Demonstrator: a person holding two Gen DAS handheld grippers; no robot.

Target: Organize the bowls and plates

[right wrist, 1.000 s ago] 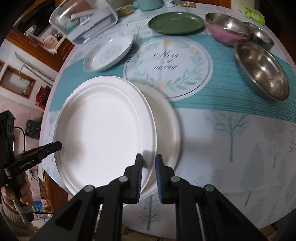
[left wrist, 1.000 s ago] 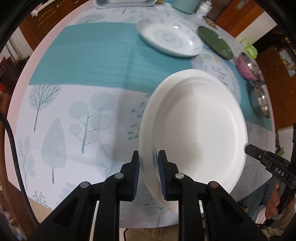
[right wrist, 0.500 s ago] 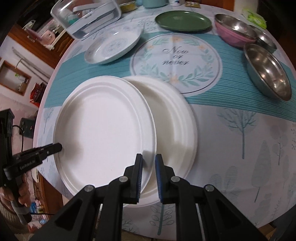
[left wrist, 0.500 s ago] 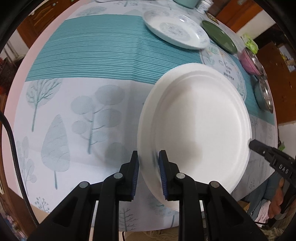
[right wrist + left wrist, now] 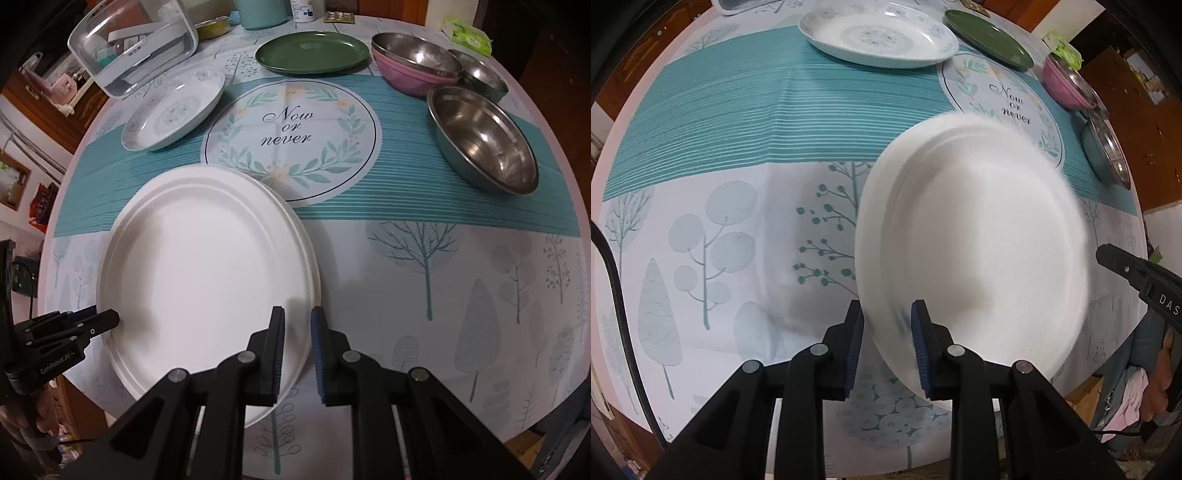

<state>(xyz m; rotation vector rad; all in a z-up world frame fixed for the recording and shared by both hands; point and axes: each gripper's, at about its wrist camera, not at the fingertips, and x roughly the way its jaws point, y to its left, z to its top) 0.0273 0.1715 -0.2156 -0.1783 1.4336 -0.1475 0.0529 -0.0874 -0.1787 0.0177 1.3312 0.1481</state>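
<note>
The left gripper (image 5: 886,343) was angled steeply down, jaws opening astride the near-left rim of the white plate (image 5: 979,251); the right gripper (image 5: 297,350) was clamped on its near-right rim, plate held face-up above the tablecloth (image 5: 406,295)

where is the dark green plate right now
In the right wrist view the round dark green plate lies at the table's far edge, between the patterned white ceramic dish on its left and the pink-sided steel bowl on its right.
</note>
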